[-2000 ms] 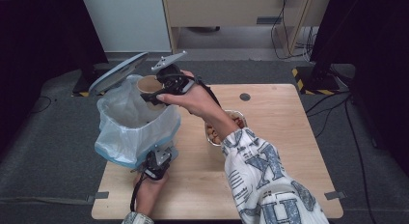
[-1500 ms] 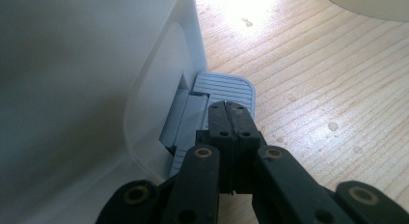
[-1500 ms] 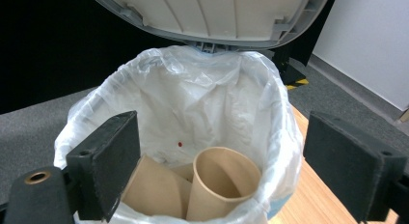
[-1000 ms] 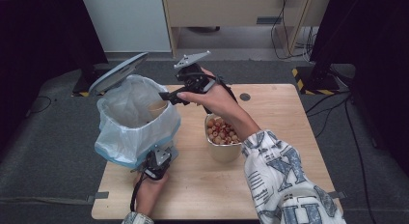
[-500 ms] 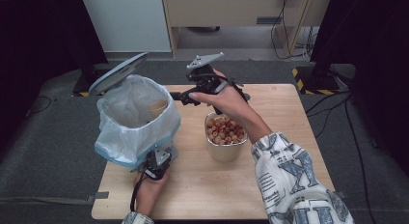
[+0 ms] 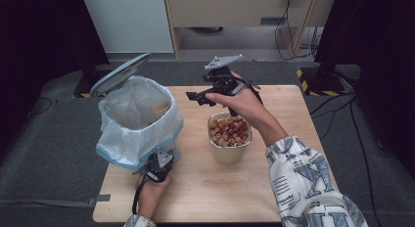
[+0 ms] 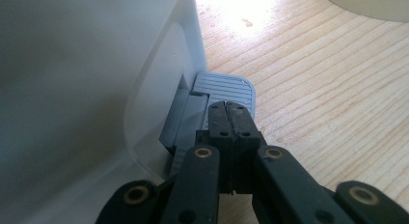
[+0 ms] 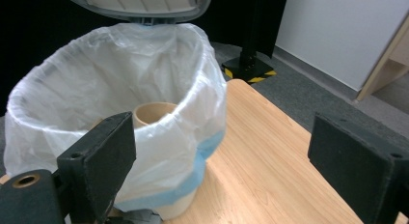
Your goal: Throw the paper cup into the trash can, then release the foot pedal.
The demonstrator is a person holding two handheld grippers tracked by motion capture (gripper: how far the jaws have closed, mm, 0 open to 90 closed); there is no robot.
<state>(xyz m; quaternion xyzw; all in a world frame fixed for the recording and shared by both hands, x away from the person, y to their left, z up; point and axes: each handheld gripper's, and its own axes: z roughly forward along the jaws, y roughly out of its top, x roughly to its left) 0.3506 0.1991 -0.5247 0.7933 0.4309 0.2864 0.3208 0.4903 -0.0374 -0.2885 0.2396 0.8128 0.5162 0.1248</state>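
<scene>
The cup [image 6: 159,109] already lies in the bin [image 6: 138,120]. Right gripper [image 6: 198,97] is released; left gripper [image 7: 228,109], clenched, seemingly presses the pedal [image 7: 225,88]; lid closing remains.

No readable text, label, brand or number shows anywhere. The nearest thing to a sign is the yellow-and-black hazard striping [image 6: 308,78] on the black stand base on the floor beyond the table [image 6: 293,109].
</scene>
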